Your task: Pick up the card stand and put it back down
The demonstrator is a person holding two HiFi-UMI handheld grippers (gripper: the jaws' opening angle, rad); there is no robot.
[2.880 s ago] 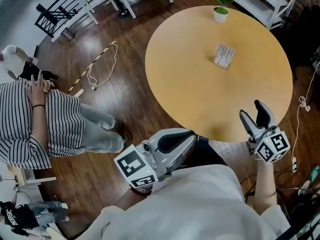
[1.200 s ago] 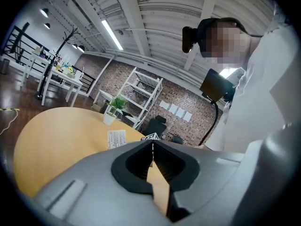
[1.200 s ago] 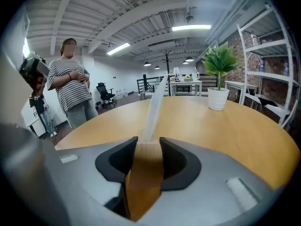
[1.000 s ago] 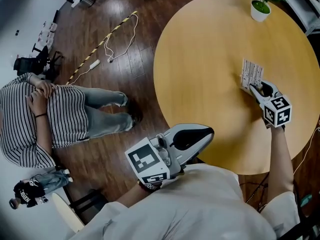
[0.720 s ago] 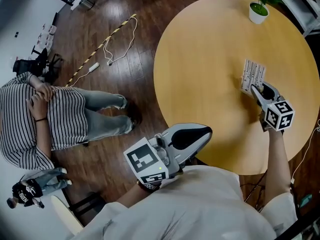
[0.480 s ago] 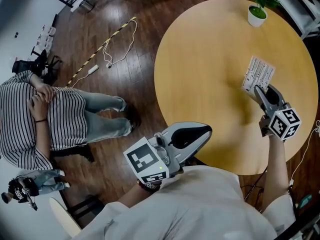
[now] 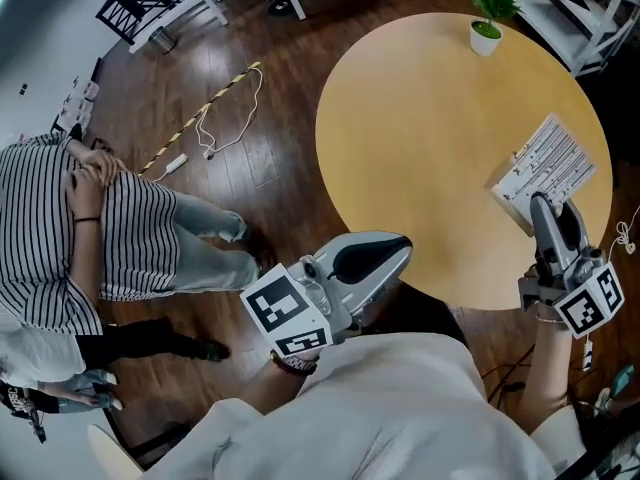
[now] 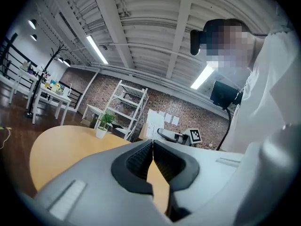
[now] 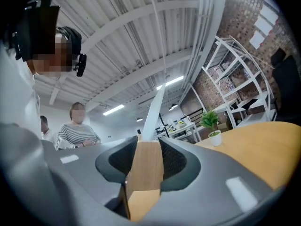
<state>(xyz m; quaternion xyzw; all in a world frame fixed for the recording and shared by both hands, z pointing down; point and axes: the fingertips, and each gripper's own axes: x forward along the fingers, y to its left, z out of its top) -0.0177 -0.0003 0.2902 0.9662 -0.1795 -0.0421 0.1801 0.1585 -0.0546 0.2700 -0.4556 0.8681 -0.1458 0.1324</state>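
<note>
Card stand (image 7: 545,173) clamped in right gripper (image 7: 553,206), above table (image 7: 420,148)

Card stand (image 7: 545,173), wooden base with white printed card, held tilted above the desk (image 7: 420,148) at its right edge, base clamped in right gripper (image 7: 548,206) jaws.
</note>
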